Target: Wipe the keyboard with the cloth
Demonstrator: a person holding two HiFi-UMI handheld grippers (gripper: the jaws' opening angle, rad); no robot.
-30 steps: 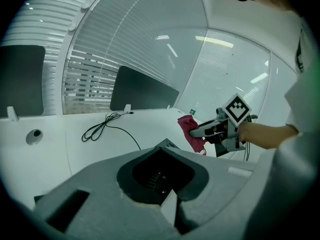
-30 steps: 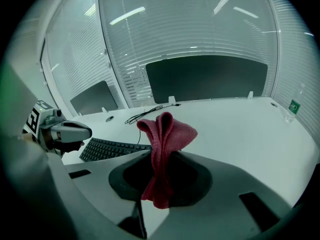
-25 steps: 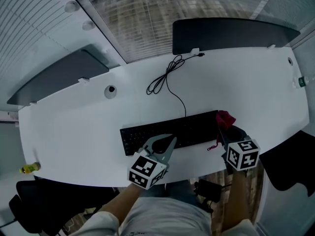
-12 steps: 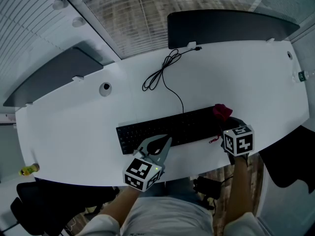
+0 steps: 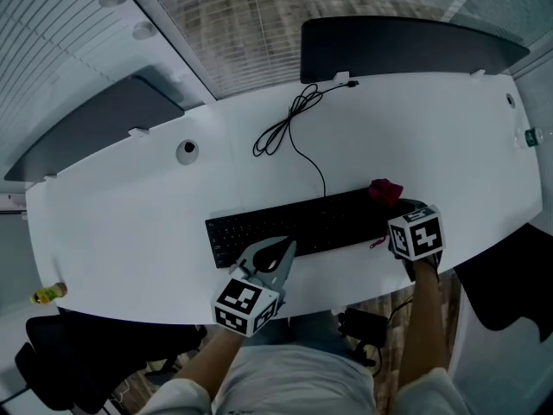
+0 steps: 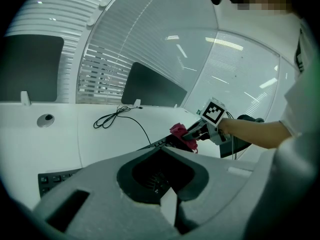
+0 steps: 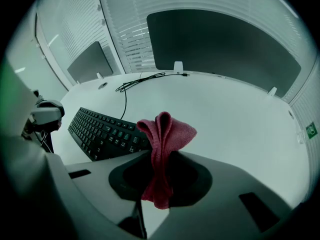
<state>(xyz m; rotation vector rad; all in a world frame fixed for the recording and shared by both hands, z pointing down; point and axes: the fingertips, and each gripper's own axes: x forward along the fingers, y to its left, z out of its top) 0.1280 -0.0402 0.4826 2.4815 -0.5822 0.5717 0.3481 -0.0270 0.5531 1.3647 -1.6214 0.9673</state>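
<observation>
**Cloth held ready at the end of the keyboard**
The red cloth (image 7: 164, 131) is pinched between the closed jaws of the right gripper (image 7: 160, 156) and bunches just ahead of its tips, at the near end of the black keyboard (image 5: 294, 227). This probably sets up a stroke toward the left gripper (image 5: 278, 253). That gripper's jaws are together and empty, and it sits at the keyboard's front edge, perhaps to steady it. No brand or key lettering is legible.

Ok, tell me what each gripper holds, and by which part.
The right gripper is clamped on the red fabric cloth at its bunched middle, folds poking out past the jaws. The left gripper, jaws together, holds nothing.
</observation>
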